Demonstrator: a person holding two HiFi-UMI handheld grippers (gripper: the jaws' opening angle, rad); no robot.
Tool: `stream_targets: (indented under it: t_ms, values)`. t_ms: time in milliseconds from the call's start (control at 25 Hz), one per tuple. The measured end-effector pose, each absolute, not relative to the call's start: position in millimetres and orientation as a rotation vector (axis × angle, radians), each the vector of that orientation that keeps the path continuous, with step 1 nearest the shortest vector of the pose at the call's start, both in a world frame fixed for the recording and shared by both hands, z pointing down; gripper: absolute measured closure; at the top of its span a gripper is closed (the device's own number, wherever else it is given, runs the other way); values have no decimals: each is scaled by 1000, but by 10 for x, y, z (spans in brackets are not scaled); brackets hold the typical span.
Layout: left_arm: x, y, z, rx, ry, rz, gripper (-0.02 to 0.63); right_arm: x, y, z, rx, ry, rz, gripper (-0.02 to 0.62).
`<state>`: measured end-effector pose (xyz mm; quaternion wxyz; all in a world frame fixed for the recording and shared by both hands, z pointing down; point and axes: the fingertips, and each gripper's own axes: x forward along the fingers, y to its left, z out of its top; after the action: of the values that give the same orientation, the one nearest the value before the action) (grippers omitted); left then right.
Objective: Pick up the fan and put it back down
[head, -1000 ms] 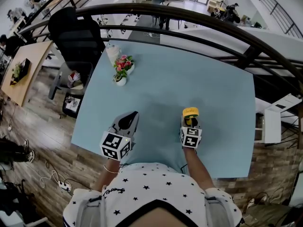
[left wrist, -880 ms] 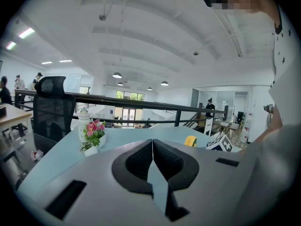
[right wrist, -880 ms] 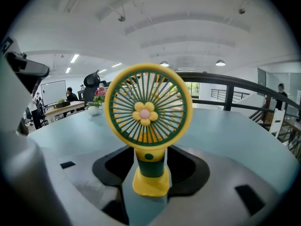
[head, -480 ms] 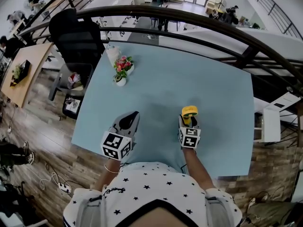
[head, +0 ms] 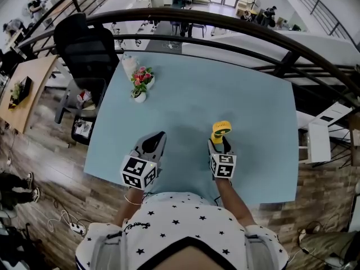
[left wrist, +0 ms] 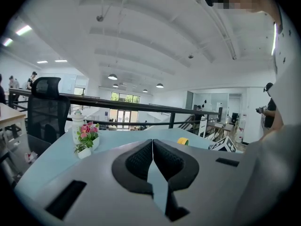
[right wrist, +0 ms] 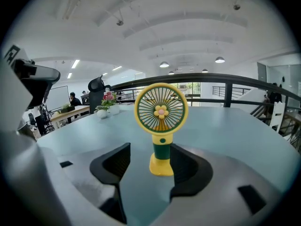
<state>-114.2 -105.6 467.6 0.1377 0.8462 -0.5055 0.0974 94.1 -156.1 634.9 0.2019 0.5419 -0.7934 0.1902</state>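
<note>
A small yellow and green fan stands upright on the light blue table, in front of the person's right hand. In the right gripper view the fan faces the camera, its base set on the table between the two dark pads. My right gripper is open; its jaws have just been opening and neither pad presses on the fan's handle, which stands nearer the right pad. My left gripper hovers near the table's front edge, shut with nothing in it; its pads meet at the tip.
A pot of pink flowers and a white bottle stand at the table's far left corner. A black office chair is beyond that corner. A dark curved railing runs behind the table's far edge.
The right gripper's jaws have spread off the fan's handle and the gripper has eased back a little toward the person. The fan stays upright on the table. The left gripper has stayed put.
</note>
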Motion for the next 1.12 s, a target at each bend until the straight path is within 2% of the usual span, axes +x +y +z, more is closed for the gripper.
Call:
stream_targets:
  t_ms: [200,680,1120]
  values:
    - [-1077,-1046,4683,2460,-1433,283,577,966,-1426,6296,1528,-2245,568,357]
    - [-866,-1070,4728,2510,-1342,290,577,1209,-1293,5771,1685,-2397,558,525]
    - [-869,-1069,4723,2507,-1346,284,577,1265,-1385,5179,1793,-2512,459,595]
